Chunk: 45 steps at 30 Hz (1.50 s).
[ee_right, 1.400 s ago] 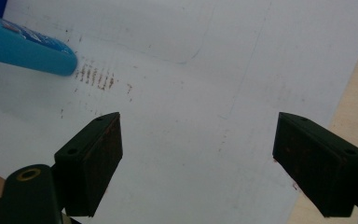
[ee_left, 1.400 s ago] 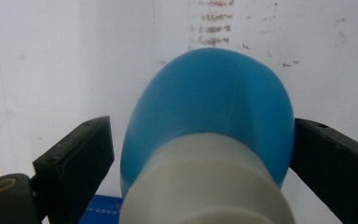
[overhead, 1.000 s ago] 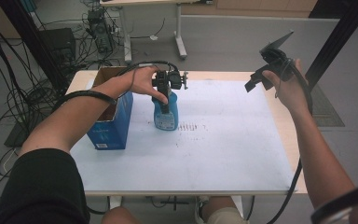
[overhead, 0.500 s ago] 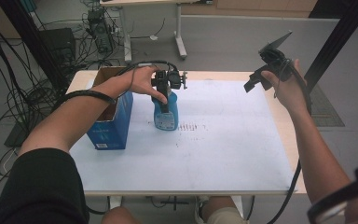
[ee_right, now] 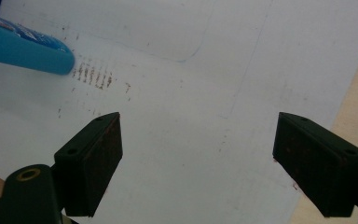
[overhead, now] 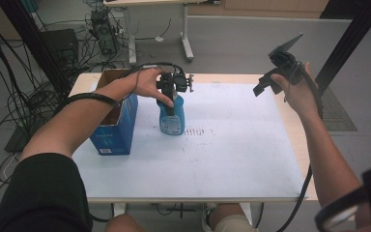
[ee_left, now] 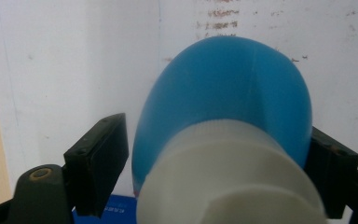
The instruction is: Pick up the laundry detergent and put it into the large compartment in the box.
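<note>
Blue plastic is what my left tool (overhead: 173,102) has between its jaws: a blue bottle (overhead: 171,121) with a white cap (ee_left: 228,182), standing upright on the white sheet (overhead: 222,154) that covers the bench (overhead: 290,121), toward the far left part of it, just beside the blue cardboard box (overhead: 116,125) at the left edge. In the left gripper view the jaws sit on either side of the bottle's shoulder; the right one is up against it, while a sliver of white shows between the left one and the plastic, so I judge the jaws spread and not yet clamped. My right tool (overhead: 265,82) hangs in the air above the far right corner of the bench, well apart from the bottle, its jaws wide apart with nothing in them; in the right gripper view (ee_right: 196,163) it looks down on bare sheet, with the bottle's base (ee_right: 25,49) at the upper left beside some brown marks (ee_right: 93,74). I read this as either the start of a grasp or the bottle just set down. If it is a pickup, my next move calls for closing squarely on the shoulder below the cap, then lifting straight up so the rounded body does not slip or tip against the box.
</note>
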Each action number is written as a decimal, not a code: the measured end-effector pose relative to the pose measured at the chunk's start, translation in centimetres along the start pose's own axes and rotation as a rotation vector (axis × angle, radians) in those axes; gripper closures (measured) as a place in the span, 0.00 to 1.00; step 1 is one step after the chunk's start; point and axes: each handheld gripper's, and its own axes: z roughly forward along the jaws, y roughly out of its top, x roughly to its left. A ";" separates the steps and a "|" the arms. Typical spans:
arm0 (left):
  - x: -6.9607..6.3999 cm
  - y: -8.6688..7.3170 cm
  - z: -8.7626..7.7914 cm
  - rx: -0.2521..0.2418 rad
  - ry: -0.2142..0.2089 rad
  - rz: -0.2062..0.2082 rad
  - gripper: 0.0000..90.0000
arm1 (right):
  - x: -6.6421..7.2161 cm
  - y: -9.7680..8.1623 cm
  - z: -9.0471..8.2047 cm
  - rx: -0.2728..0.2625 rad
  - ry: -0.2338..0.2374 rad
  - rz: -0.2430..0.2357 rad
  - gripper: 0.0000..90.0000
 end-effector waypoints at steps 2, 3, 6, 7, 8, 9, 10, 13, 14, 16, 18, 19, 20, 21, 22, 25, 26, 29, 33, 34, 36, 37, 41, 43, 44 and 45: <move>0.1 -0.1 0.0 -0.005 -0.004 0.001 0.28 | 0.1 0.0 0.1 0.001 0.000 -0.001 0.18; 0.1 -0.1 0.0 -0.005 -0.004 0.001 0.30 | 0.1 0.0 0.1 0.001 0.000 -0.001 0.18; 0.0 -0.1 0.0 -0.006 0.001 0.010 0.33 | 0.2 0.1 0.2 0.001 0.000 -0.002 0.18; 0.0 -0.1 -0.1 -0.008 -0.002 0.012 0.33 | 0.2 0.1 0.2 0.001 0.000 -0.002 0.18; 0.1 -0.1 -0.1 -0.006 -0.008 0.013 0.34 | 0.2 0.1 0.2 0.000 0.000 0.000 0.18; 0.1 -0.1 -0.1 -0.006 -0.009 0.017 0.36 | 0.1 0.1 0.2 -0.001 0.001 -0.001 0.17; 0.1 -0.1 -0.1 -0.005 -0.010 0.018 0.36 | 0.2 0.1 0.2 -0.002 -0.001 -0.001 0.17; 0.2 -0.1 -0.1 -0.006 -0.013 0.020 0.37 | 0.2 0.2 0.2 0.002 -0.002 -0.005 0.17; 0.2 -0.1 -0.1 -0.006 -0.013 0.020 0.37 | 0.2 0.2 0.2 0.002 -0.002 -0.005 0.17; 0.2 -0.1 -0.1 -0.006 -0.015 0.019 0.37 | 0.2 0.2 0.3 0.003 -0.002 -0.005 0.17; 0.2 -0.1 -0.1 -0.004 -0.016 0.021 0.37 | 0.2 0.2 0.5 0.004 -0.001 -0.004 0.17; 0.2 0.0 -0.1 -0.003 -0.016 0.021 0.37 | 0.2 0.2 0.5 0.005 -0.001 -0.004 0.17; 0.2 0.0 -0.1 -0.003 -0.017 0.022 0.37 | 0.2 0.3 0.6 0.007 0.000 -0.003 0.17; 0.3 0.0 -0.1 -0.003 -0.017 0.022 0.38 | 0.2 0.4 0.7 0.009 -0.001 -0.004 0.17; 0.3 0.0 -0.1 -0.002 -0.018 0.021 0.38 | 0.2 0.4 0.7 0.009 0.000 -0.004 0.17; 0.3 0.1 -0.1 0.003 -0.019 0.021 0.38 | 0.2 0.4 0.7 0.006 0.001 -0.006 0.17; 0.3 0.2 -0.1 0.005 -0.020 0.021 0.38 | 0.3 0.4 0.8 0.007 0.000 -0.006 0.17; 0.4 0.4 -0.1 0.012 -0.024 0.024 0.38 | 0.3 0.5 0.8 0.010 0.000 -0.008 0.17; 0.3 0.3 -0.1 0.012 -0.019 0.030 0.38 | 0.3 0.4 0.8 0.007 0.000 -0.007 0.17; 0.2 0.3 -0.1 0.009 -0.018 0.032 0.38 | 0.3 0.4 0.8 0.007 -0.001 -0.007 0.17; 0.2 0.3 -0.2 0.011 -0.018 0.034 0.39 | 0.3 0.5 0.8 0.010 -0.001 -0.007 0.17; 0.2 0.3 -0.2 0.012 -0.020 0.033 0.39 | 0.3 0.5 0.8 0.011 -0.002 -0.007 0.17; 0.4 0.1 -0.3 0.011 -0.032 0.027 0.40 | 0.5 0.6 0.9 0.015 -0.002 -0.004 0.17; 0.3 -0.1 -0.3 0.006 -0.033 0.023 0.40 | 0.5 0.6 1.0 0.011 -0.002 -0.007 0.17; 0.3 -0.1 -0.3 0.005 -0.032 0.024 0.41 | 0.5 0.6 1.1 0.012 0.000 -0.006 0.17; 0.2 -0.2 -0.3 0.004 -0.031 0.024 0.41 | 0.5 0.6 1.1 0.014 -0.001 -0.007 0.17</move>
